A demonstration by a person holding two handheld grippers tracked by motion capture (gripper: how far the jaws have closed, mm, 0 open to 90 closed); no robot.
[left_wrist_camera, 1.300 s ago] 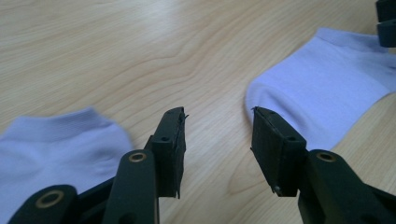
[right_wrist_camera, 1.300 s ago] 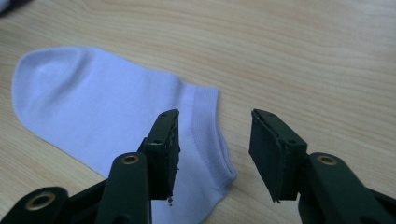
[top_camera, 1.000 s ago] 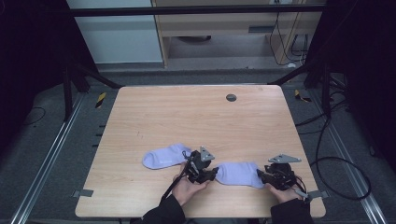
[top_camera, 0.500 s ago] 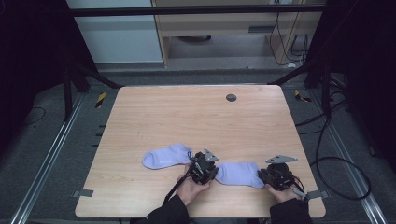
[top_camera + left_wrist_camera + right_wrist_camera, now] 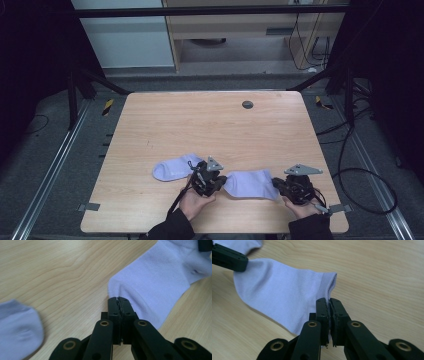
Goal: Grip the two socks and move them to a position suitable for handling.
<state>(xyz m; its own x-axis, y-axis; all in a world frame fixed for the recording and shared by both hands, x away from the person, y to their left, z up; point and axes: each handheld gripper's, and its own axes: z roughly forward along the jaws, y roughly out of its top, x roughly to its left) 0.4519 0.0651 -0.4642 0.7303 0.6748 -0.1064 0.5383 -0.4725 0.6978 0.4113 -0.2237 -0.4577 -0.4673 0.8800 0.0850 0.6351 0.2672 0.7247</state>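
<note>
While both tools pinch one pale sock (image 5: 250, 183) by its opposite ends, likely to lift it taut, a second sock (image 5: 174, 167) lies beyond the left gripper (image 5: 220, 182).

Left gripper view: jaws clamped on the toe edge.

Right gripper (image 5: 329, 303) view: jaws clamped on the cuff.

No legible writing.

Two hand-held grippers (image 5: 218, 184) (image 5: 278, 186) pinch one sock (image 5: 250, 183).

No readable text or labels anywhere

Two lilac socks (image 5: 175, 167) (image 5: 251, 183), two hand-held grippers (image 5: 216, 184) (image 5: 281, 186), one table (image 5: 200, 125)
</note>
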